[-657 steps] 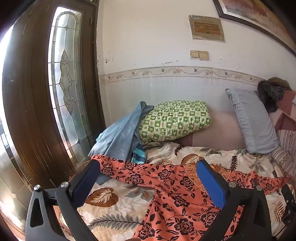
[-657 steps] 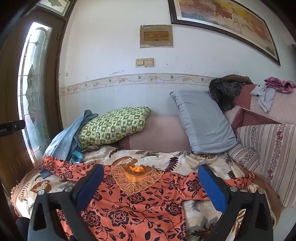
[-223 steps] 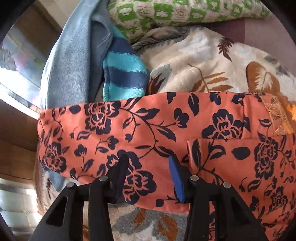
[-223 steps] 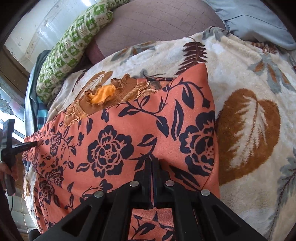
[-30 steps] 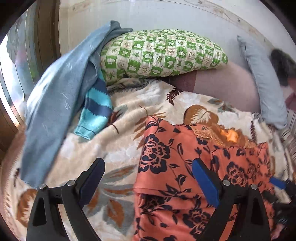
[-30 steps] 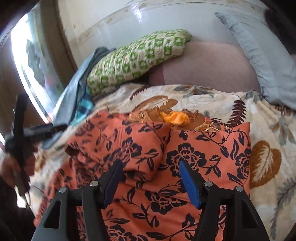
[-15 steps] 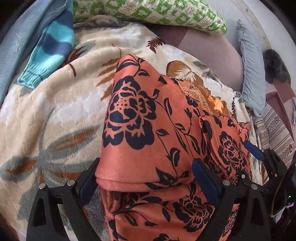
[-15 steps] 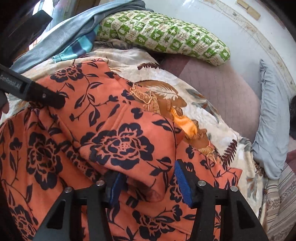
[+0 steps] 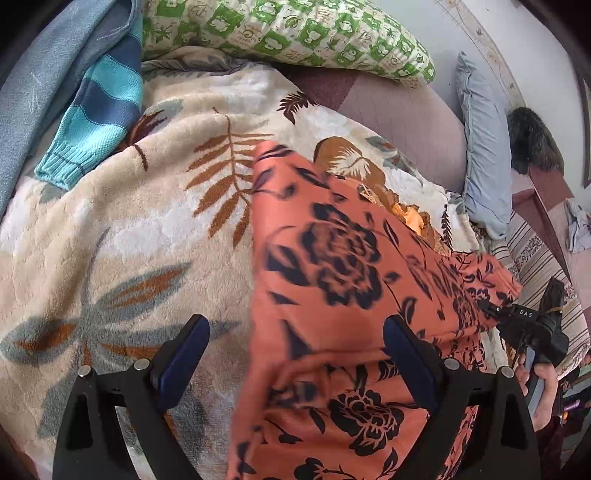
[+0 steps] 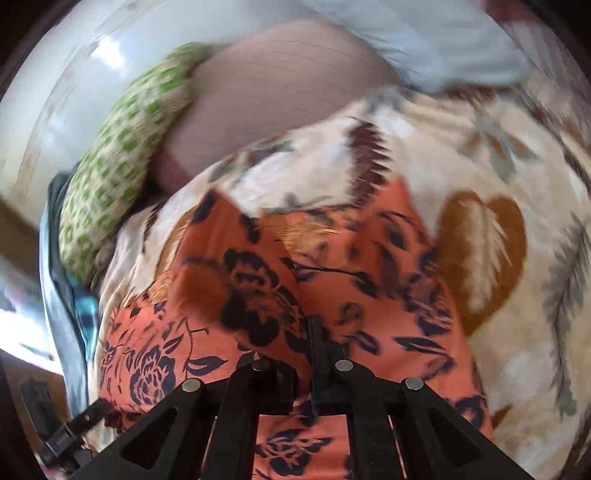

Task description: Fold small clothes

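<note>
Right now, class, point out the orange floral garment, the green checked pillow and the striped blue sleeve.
orange floral garment [image 9: 332,258], left wrist view, on its large black flower.
green checked pillow [image 9: 295,33], left wrist view, mid cover.
striped blue sleeve [image 9: 99,110], left wrist view, above the ribbed cuff.

A cream blanket [image 9: 122,229] printed with brown and grey leaves is spread over the bed. A green-checked pillow [image 9: 295,33] is propped against the pale wall [image 9: 424,22] (a patterned border is seen along it), a grey-blue pillow [image 9: 484,155] beside it. Daylight is admitted from the left.

Bare blanket [image 9: 110,236] left of garment [image 9: 332,295]
</note>
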Tool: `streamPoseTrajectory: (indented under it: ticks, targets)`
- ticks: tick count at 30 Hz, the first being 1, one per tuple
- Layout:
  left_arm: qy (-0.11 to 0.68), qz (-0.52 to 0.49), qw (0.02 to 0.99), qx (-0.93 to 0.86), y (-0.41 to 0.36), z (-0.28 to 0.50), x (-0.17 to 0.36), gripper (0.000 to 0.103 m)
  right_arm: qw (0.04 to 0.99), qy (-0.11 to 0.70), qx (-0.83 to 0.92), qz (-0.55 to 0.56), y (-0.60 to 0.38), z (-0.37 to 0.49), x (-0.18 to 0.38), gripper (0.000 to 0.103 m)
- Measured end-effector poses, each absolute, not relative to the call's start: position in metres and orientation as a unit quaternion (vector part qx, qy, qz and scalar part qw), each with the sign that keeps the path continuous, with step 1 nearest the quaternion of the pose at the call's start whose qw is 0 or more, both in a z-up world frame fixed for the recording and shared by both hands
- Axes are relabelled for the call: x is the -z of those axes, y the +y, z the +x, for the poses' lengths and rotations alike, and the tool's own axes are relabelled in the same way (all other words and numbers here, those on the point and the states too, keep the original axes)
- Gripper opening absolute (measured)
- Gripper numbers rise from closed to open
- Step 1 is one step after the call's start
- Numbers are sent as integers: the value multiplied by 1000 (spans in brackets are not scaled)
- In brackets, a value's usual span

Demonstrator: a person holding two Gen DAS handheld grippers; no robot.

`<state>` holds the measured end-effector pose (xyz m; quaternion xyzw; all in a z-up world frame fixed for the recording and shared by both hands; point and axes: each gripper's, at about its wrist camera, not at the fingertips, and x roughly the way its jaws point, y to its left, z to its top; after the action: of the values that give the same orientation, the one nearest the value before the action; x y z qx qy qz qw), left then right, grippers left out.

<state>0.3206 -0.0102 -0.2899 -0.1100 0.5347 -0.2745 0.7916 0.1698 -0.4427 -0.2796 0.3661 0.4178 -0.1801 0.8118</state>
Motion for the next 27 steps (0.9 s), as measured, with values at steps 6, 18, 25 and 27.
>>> streamPoseTrajectory:
  ticks: [6, 18, 25, 27]
  targets:
    - [529, -89, 802, 262, -17, 317, 289, 95, 749, 416, 127, 500, -484, 118, 314, 11]
    - [441, -144, 845, 264, -14, 319, 257, 95, 804, 359, 169, 442, -507, 127, 268, 11]
    - [471, -167, 839, 215, -11, 342, 275, 96, 822, 336, 153, 435, -521, 116, 268, 11]
    - [467, -166, 844, 204, -10, 344, 275, 96, 842, 313, 165, 408, -524, 102, 266, 11]
